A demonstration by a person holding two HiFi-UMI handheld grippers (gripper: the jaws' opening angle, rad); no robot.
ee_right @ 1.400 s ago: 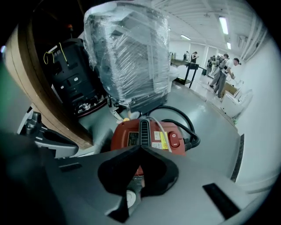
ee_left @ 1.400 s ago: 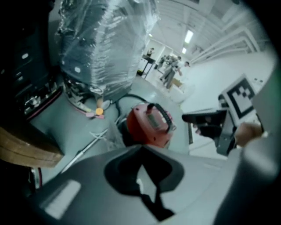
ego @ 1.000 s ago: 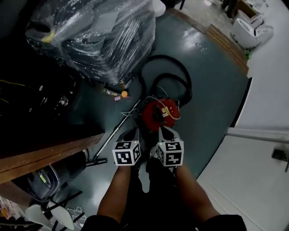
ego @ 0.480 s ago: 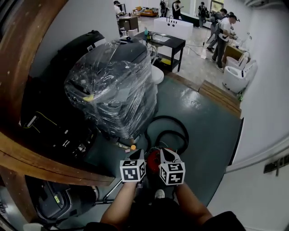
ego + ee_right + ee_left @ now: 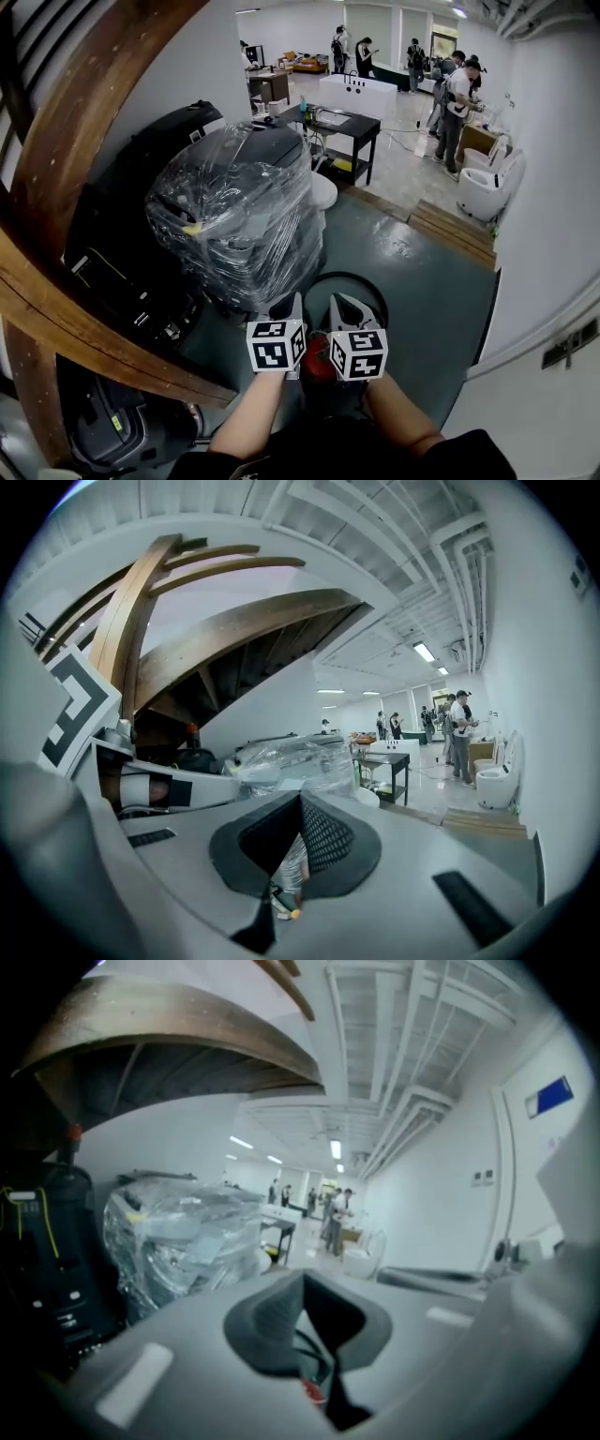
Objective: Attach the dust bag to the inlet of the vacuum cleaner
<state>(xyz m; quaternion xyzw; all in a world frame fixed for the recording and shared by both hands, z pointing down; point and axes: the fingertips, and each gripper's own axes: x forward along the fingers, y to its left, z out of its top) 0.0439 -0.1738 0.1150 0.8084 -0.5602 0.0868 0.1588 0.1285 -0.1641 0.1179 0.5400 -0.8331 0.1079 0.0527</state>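
Observation:
Both grippers are held side by side, well above the floor, and point out into the room. My left gripper (image 5: 296,303) (image 5: 302,1283) is shut with nothing between its pads. My right gripper (image 5: 339,302) (image 5: 300,804) is likewise shut and empty. The red vacuum cleaner (image 5: 319,358) stands on the floor below them, mostly hidden behind the two marker cubes. A sliver of its red body (image 5: 312,1392) shows under the left jaws. Its black hose (image 5: 349,279) loops on the floor just beyond the fingertips. No dust bag shows in any view.
A tall plastic-wrapped stack (image 5: 239,216) (image 5: 295,757) stands left of the hose. A curved wooden beam (image 5: 84,141) and dark equipment (image 5: 131,281) fill the left. Farther off are a black table (image 5: 337,122), a toilet (image 5: 483,183), wooden planks (image 5: 455,227) and several people.
Both grippers rose together from just above the vacuum cleaner and tipped up toward level. The head view swung up from the floor to the room, and the cubes now cover most of the vacuum cleaner.

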